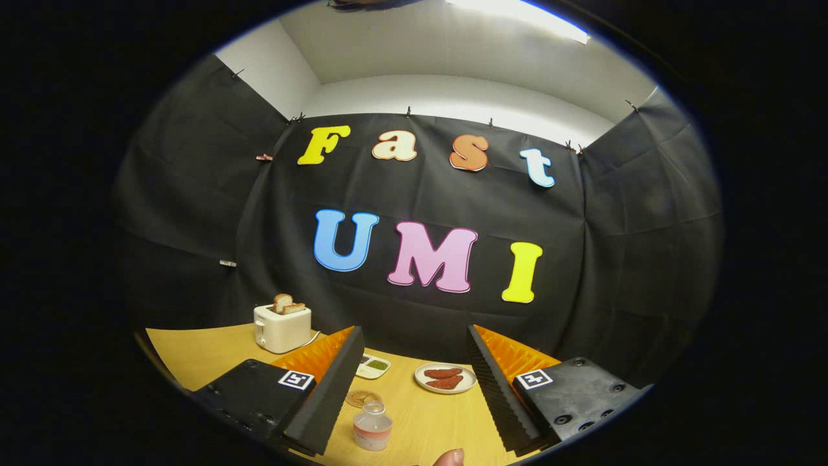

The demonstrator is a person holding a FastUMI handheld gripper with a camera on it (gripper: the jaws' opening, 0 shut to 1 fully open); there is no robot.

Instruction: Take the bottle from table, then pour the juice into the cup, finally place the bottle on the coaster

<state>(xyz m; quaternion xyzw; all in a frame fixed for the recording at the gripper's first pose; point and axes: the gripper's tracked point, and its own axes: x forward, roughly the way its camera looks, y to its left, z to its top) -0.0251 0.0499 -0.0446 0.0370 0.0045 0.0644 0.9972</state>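
Bottle (372, 426) upright on desk (194, 353), between the wide-apart fingers (330, 382), nearer the left one; coaster (363, 398) just beyond it.

Your gripper (414, 388) hangs with fingers spread wide; the small clear plastic bottle (372, 426) stands between them, untouched.
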